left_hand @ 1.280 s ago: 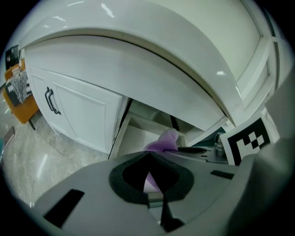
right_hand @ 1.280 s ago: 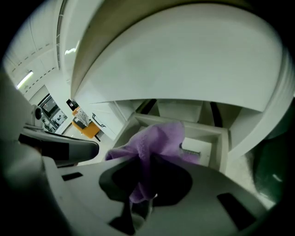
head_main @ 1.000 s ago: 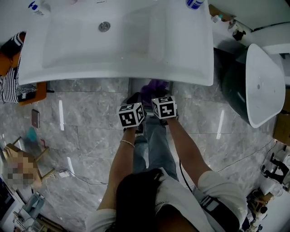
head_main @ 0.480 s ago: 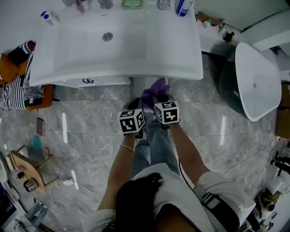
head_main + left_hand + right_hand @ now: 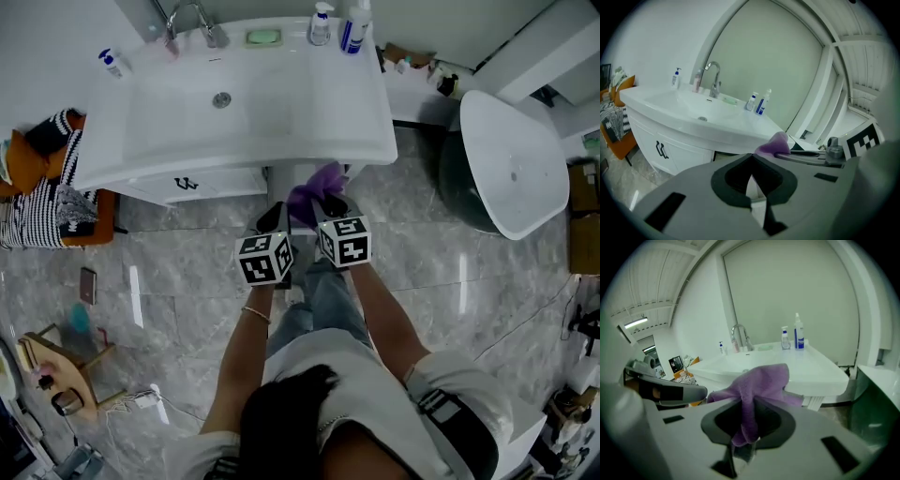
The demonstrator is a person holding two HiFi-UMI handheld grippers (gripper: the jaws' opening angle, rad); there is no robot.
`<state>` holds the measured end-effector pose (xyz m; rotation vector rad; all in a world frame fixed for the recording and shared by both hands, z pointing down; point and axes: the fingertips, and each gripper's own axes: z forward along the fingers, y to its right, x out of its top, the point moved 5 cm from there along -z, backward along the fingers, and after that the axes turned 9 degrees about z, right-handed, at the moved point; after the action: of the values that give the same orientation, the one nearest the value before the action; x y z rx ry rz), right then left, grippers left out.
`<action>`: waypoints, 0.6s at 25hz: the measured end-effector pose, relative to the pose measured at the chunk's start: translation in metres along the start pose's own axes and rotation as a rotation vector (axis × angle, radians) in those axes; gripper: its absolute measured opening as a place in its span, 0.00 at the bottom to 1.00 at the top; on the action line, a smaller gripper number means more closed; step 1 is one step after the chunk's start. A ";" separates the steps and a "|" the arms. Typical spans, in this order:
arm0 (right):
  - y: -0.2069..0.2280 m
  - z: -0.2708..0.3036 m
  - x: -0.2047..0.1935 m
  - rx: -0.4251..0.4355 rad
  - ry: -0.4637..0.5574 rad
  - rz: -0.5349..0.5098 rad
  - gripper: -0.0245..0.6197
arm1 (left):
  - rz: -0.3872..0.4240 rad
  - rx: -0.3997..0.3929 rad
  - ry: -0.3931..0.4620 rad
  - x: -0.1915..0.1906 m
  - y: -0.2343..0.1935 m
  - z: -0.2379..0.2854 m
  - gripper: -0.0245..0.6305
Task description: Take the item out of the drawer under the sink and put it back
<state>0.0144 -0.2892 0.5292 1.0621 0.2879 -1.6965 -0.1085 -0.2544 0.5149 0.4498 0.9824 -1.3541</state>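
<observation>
Pinching a purple cloth [image 5: 759, 380] between its closed jaws, the right gripper [image 5: 748, 401] holds it in the air just in front of the sink [image 5: 813, 371]. A narrow fold of the cloth runs down into the gap between the jaws, and the rest bunches up over their tips toward the sink. From the head view the cloth [image 5: 314, 192] sits right at the tips of the right gripper [image 5: 328, 208], below the front edge of the sink [image 5: 281, 141] and slightly toward its right half, clear of the basin. The left gripper [image 5: 274, 219] is just beside the right one, on the side nearer the sink's middle, and does not touch the cloth. In its own view the left gripper [image 5: 751, 155] has its jaws together at the tips with nothing between them, and the cloth [image 5: 774, 144] shows just to their right, in front of the sink [image 5: 693, 112]. Under the sink's left half is a white cabinet front [image 5: 202, 181] with a dark handle, closed. A tap [image 5: 192, 17] stands at the back of the sink, with a green soap dish [image 5: 263, 37] and two bottles [image 5: 354, 26] beside it.
</observation>
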 end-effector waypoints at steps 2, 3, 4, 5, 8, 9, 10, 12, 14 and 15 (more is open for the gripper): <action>-0.006 -0.012 0.011 0.000 0.041 -0.019 0.15 | 0.007 0.009 0.033 0.006 0.002 -0.009 0.04; -0.009 -0.018 0.017 -0.001 0.064 -0.029 0.15 | 0.006 0.007 0.052 0.010 0.003 -0.013 0.04; -0.011 -0.024 0.023 -0.004 0.085 -0.038 0.15 | 0.003 0.003 0.074 0.014 0.005 -0.017 0.04; -0.014 -0.031 0.028 -0.007 0.106 -0.046 0.15 | 0.004 -0.001 0.095 0.018 0.007 -0.022 0.04; -0.024 -0.051 0.045 -0.015 0.178 -0.069 0.15 | 0.032 -0.008 0.170 0.038 0.012 -0.039 0.04; -0.028 -0.059 0.051 -0.018 0.204 -0.079 0.15 | 0.048 -0.012 0.199 0.045 0.014 -0.046 0.04; -0.032 -0.067 0.057 -0.020 0.230 -0.089 0.15 | 0.066 -0.014 0.225 0.052 0.016 -0.052 0.04; -0.040 -0.081 0.067 -0.020 0.276 -0.106 0.15 | 0.099 -0.009 0.268 0.062 0.018 -0.065 0.04; -0.046 -0.094 0.076 -0.021 0.317 -0.122 0.15 | 0.115 -0.004 0.301 0.070 0.019 -0.075 0.04; -0.050 -0.101 0.080 -0.022 0.339 -0.129 0.15 | 0.116 -0.008 0.317 0.073 0.020 -0.079 0.04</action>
<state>0.0193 -0.2559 0.3952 1.3382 0.6016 -1.6160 -0.1211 -0.2327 0.4083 0.7203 1.2004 -1.1954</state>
